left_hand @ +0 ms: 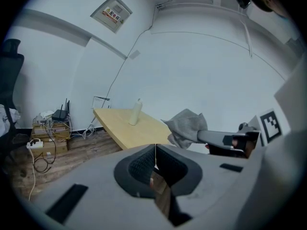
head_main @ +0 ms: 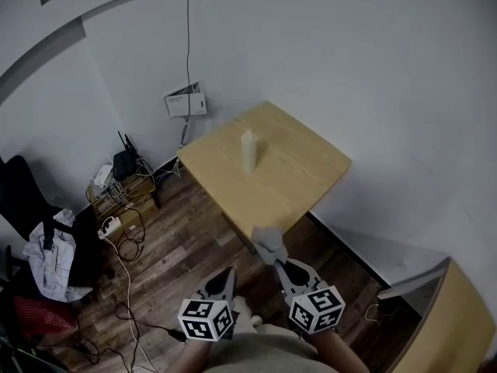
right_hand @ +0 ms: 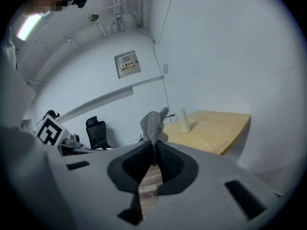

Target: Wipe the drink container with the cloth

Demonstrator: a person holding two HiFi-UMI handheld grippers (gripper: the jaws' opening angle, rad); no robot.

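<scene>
Wooden counter (head_main: pixel 303 169) against a white wall (head_main: pixel 349 68) carries a pale drink container (head_main: pixel 248 151), standing upright near its middle. Well short of it, the right tongs (head_main: pixel 277 263) are clenched on a grey cloth (head_main: pixel 268 242). Beside them, the left tongs (head_main: pixel 225 277) are pressed together, holding nothing.

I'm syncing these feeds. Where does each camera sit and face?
Head view: on the person's head, looking steeply down at table and drink container; left gripper, right gripper below.
Left gripper view: rides it, faces the table along shut jaws; cloth at right.
Right gripper view: rides it, faces the table past the gripped cloth.
All share the drink container.
</scene>
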